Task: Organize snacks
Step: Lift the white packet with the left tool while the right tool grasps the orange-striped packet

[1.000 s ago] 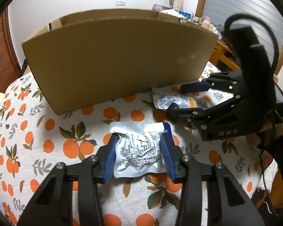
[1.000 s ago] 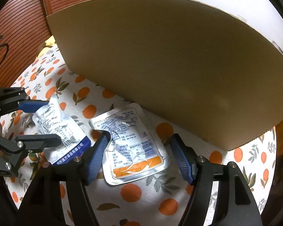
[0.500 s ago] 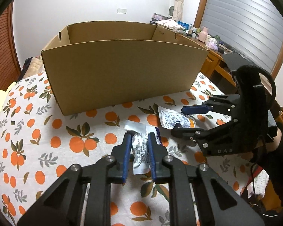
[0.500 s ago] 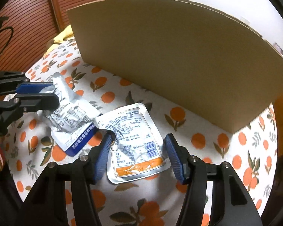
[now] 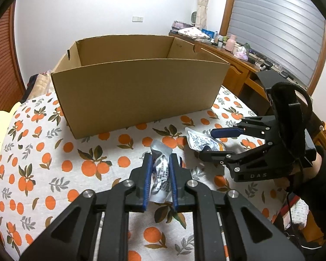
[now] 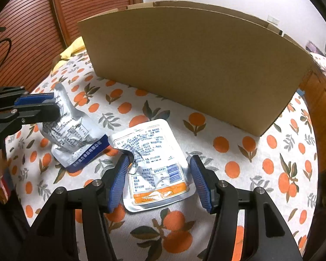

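- A desk (image 5: 239,65) crowded with bottles and small clutter stood behind the table on the right, beside a window with a grey blind (image 5: 278,32)
- A slatted wooden door (image 6: 32,28) rose on the far side of the table, with something yellow (image 6: 72,47) lying at the table edge near it
- The tablecloth (image 5: 43,152), white with an orange-and-leaf print, covered the whole work surface
- The near wall of the cardboard box (image 5: 139,91) stood between both grippers and the box interior, blocking a straight path from the table to it
- What could be seen of the box's inside was bare cardboard; its floor was hidden behind that near wall
- The left gripper (image 5: 159,169) had its blue pads pressed onto a silver snack pouch with a blue edge (image 6: 71,130), crumpling it; the pouch was lifted at the pinched end while its blue edge touched the cloth
- The right gripper (image 6: 159,174) was spread wide around a second silver pouch with an orange band (image 6: 154,163), which lay flat on the cloth just beside the first pouch, in front of the box; the left pad touched its curled edge, the right pad stood apart from it
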